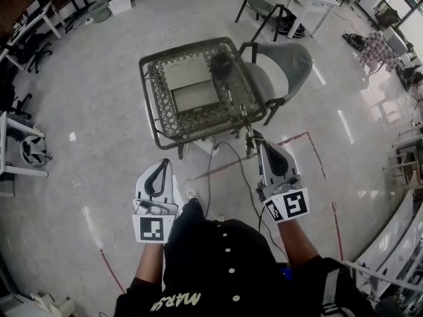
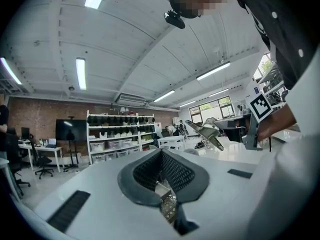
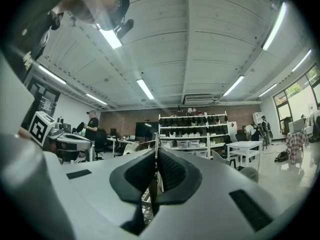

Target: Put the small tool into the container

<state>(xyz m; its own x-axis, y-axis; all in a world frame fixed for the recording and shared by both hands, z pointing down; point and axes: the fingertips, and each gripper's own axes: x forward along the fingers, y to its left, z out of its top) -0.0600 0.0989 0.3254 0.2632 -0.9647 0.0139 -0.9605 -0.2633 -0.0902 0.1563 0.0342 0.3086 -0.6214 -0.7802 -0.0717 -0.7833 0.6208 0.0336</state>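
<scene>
The right tongs (image 3: 156,159) had their dark ribbed pads (image 3: 172,174) drawn almost together, pinching the small tool (image 3: 154,191), a thin strip that ran upright in the narrow slit between them. Below the pads a patch of open latticework (image 3: 145,210) showed. Beyond lay a large room under a ribbed ceiling with long strip lights (image 3: 145,89). White shelving (image 3: 192,129) with dark items and pale bins stood against a brick wall, with a dark screen (image 3: 144,129) just beside it on the left. A person (image 3: 92,126) in a cap and dark shirt stood farther left. At the left edge sat a marker cube (image 3: 39,126), and a white table (image 3: 245,146) stood on the right.
</scene>
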